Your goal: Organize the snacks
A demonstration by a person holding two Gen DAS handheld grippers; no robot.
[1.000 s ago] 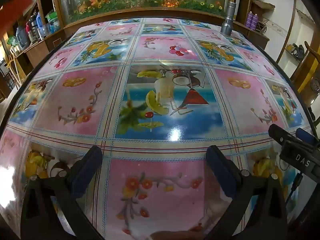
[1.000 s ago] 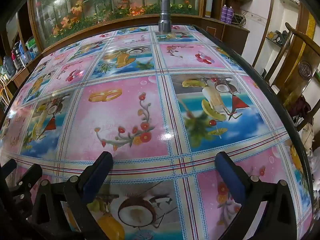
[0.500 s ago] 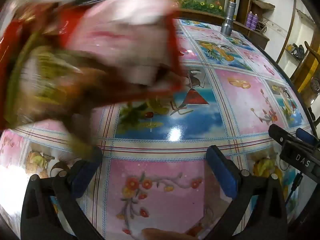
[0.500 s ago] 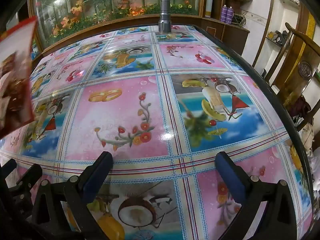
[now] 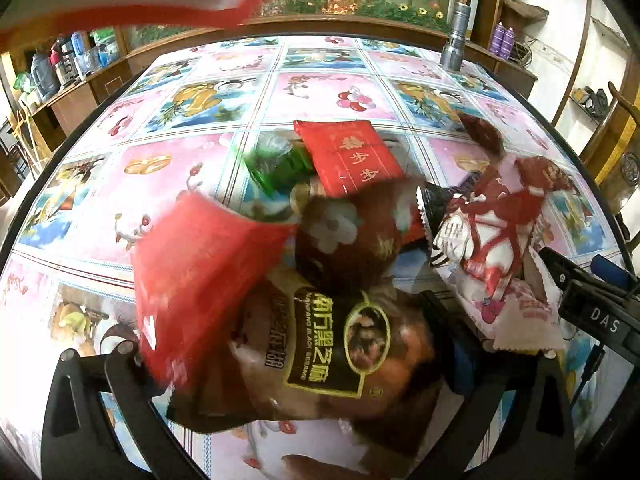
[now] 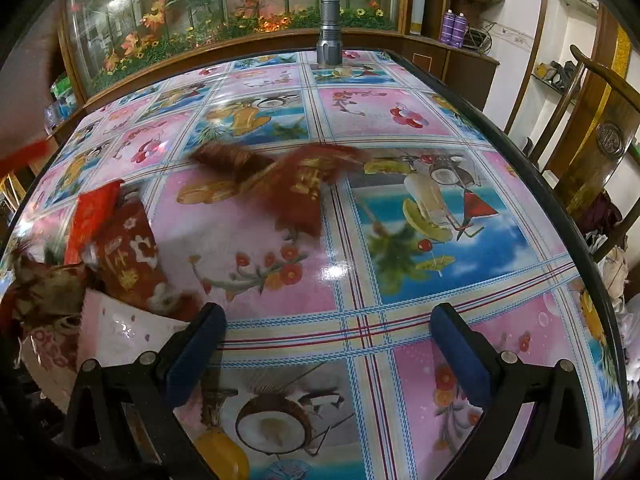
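Several snack packets lie tumbled on the patterned tablecloth. In the left wrist view a dark sesame packet (image 5: 332,344) and a blurred red packet (image 5: 200,272) lie between the fingers of my open left gripper (image 5: 296,352), with a red packet (image 5: 352,156), a green packet (image 5: 276,164) and a pink-white packet (image 5: 500,264) beyond. My right gripper (image 6: 328,344) is open and empty over the cloth. A blurred red-brown packet (image 6: 296,184) is ahead of it, and a pile of packets (image 6: 116,256) lies at its left.
A grey flashlight (image 6: 330,28) stands upright at the table's far edge, also in the left wrist view (image 5: 454,40). A fish tank with plants (image 6: 240,4) stands behind. A wooden chair (image 6: 600,136) is at the right. A red bag edge (image 5: 160,16) hangs overhead at the upper left.
The table was bare a second ago. Snack packets have dropped onto it from above left and are still sliding. Both grippers have stayed where they were.
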